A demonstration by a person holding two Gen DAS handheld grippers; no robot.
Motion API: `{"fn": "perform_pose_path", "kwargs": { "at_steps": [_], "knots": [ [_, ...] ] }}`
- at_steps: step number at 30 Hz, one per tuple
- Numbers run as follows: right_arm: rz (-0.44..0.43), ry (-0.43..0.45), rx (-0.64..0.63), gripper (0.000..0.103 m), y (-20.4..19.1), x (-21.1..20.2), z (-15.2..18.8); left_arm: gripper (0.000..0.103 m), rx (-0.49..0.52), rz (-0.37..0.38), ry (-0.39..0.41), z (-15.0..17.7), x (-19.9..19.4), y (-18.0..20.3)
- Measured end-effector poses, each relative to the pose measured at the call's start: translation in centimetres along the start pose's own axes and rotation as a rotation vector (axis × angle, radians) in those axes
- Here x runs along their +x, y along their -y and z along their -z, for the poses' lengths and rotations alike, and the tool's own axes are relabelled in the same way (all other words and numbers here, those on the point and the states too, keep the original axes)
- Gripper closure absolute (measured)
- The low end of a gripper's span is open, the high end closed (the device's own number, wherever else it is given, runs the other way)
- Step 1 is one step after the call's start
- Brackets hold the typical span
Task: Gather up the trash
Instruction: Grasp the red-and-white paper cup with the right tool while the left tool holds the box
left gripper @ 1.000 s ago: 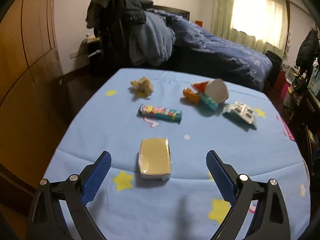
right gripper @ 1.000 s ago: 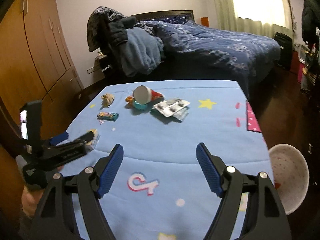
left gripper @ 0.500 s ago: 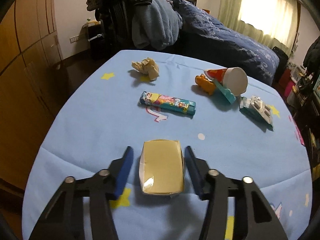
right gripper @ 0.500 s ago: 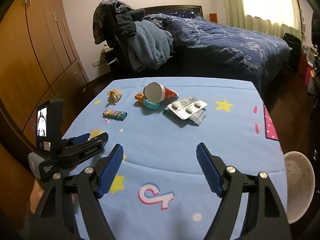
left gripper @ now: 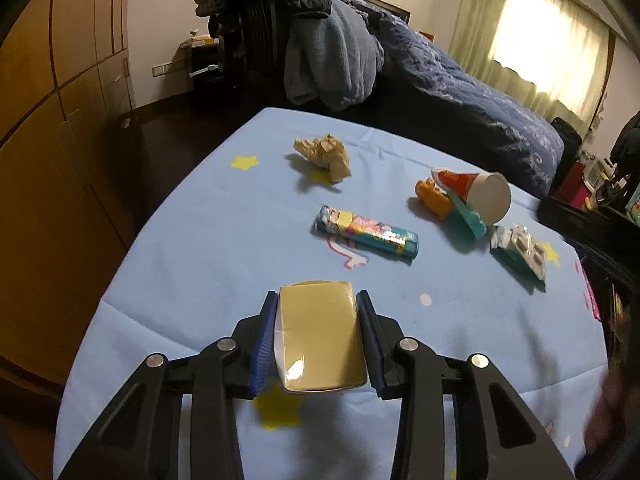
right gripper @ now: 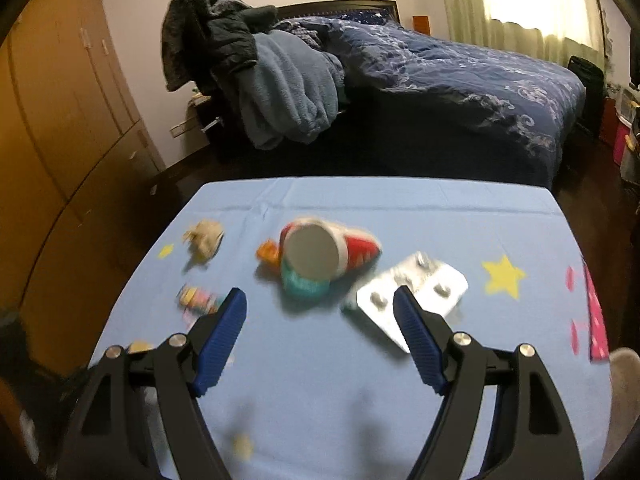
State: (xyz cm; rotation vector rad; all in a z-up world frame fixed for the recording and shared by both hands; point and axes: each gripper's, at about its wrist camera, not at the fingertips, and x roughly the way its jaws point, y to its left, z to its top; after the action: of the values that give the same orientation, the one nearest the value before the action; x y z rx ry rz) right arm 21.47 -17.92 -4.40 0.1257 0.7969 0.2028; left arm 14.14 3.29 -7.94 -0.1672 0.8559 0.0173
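Nearest, a small gold box is bracketed by the left claw, whose jaws are closing, the pads at its sides. It lies on the blue tabletop; no lift is visible. The right claw is spread wide with nothing between its pads. Farther out, a candy wrapper, a blister pack, a tipped paper cup and crumpled paper remain uncollected. The task is judged barely begun.
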Motion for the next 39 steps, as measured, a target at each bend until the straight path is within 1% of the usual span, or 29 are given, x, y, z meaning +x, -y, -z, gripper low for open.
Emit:
{"fn": "perform_pose_path", "kwargs": {
  "at_steps": [2, 6, 10, 13, 18, 22, 24, 28, 34, 39],
  "knots": [
    [0.007, -0.019, -0.009, 0.023, -0.2, 1.7, -0.8, 0.064, 0.000, 0.012, 0.003, -0.2, -0.1, -0.2],
    [0.035, -0.065, -0.058, 0.021, -1.2, 5.3, -1.8, 0.064, -0.001, 0.030, 0.005, -0.6, -0.1, -0.3],
    [0.061, -0.080, -0.063, 0.021, -1.1, 7.3, -2.2, 0.064, -0.003, 0.041, 0.004, -0.9, 0.1, -0.4],
    [0.050, -0.094, -0.045, 0.023, -0.5, 8.0, -2.4, 0.064, -0.007, 0.046, 0.003, -1.1, 0.3, -0.5],
    [0.034, -0.082, -0.064, 0.025, -0.6, 7.5, -2.1, 0.064, -0.013, 0.052, 0.000, -1.2, 0.4, -0.6],
    [0.034, -0.044, -0.084, 0.025, -0.8, 5.7, -1.6, 0.064, -0.006, 0.056, 0.004, -1.1, 0.1, -0.2],
    [0.018, -0.032, -0.081, 0.025, -0.7, 4.4, -1.5, 0.064, -0.001, 0.056, 0.007, -1.0, -0.2, 0.0],
    [-0.012, -0.013, -0.067, 0.025, -0.2, 0.8, -0.3, 0.064, 0.005, 0.053, 0.019, -0.7, -1.2, 0.3],
    [-0.036, 0.002, -0.053, 0.025, 1.0, -5.0, 3.6, 0.064, 0.013, 0.063, 0.038, 0.1, -3.2, 0.9],
    [-0.017, 0.051, -0.020, 0.025, 2.6, -10.1, 7.2, 0.064, 0.044, 0.062, 0.058, 1.0, -5.0, 2.1]
  ]
}}
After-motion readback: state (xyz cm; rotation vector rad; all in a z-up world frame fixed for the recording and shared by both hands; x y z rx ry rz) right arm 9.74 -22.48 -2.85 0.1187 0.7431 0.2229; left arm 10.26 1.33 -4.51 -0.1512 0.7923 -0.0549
